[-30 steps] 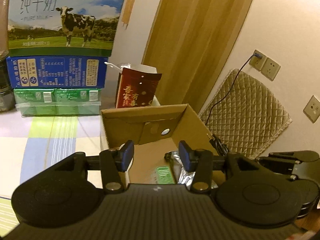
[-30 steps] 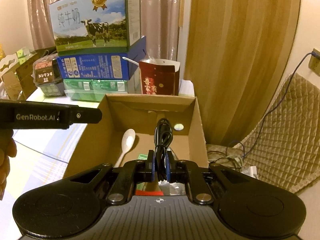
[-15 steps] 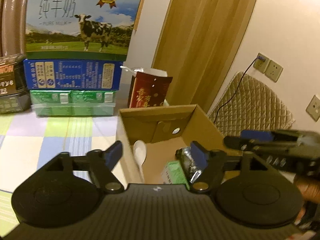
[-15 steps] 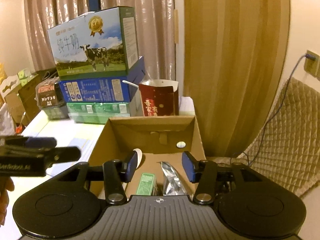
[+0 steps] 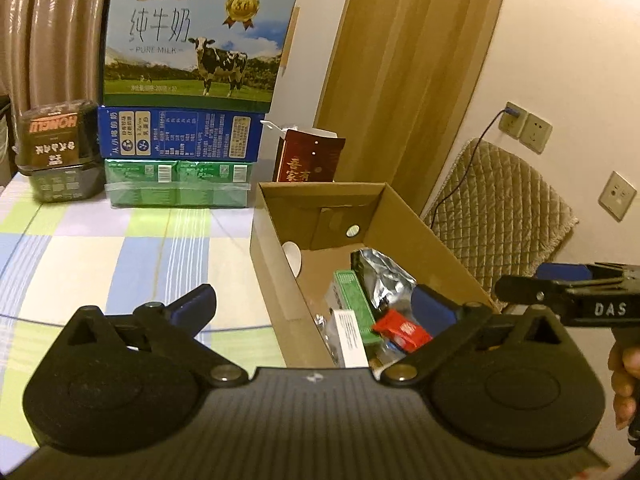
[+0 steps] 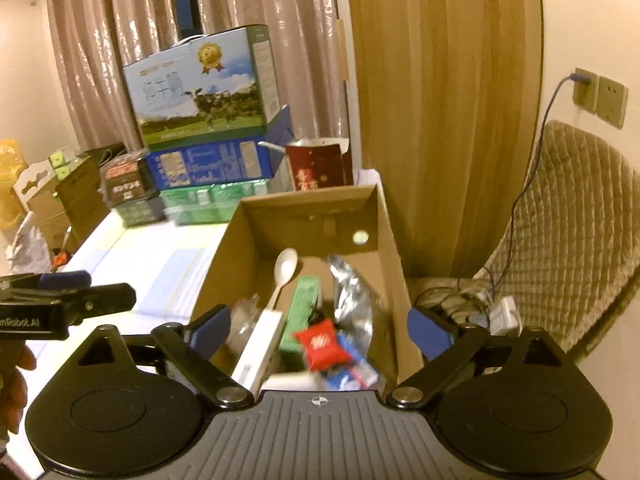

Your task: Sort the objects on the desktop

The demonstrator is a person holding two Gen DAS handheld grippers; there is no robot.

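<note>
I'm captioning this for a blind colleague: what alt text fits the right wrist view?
The right gripper, jaws opening and empty, hangs over a cardboard box holding a white spoon, green carton, silver pouch and red packet. Stacked milk boxes stand behind.

spoon in box, cartons behind

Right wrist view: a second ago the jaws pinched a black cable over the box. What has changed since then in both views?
The right gripper let the cable go; its jaws are opening with nothing between them, and the cable cannot be made out now. The left gripper is opening too, empty. Both pulled back from the cardboard box. The white spoon, green carton and foil pouch lie as before.
</note>
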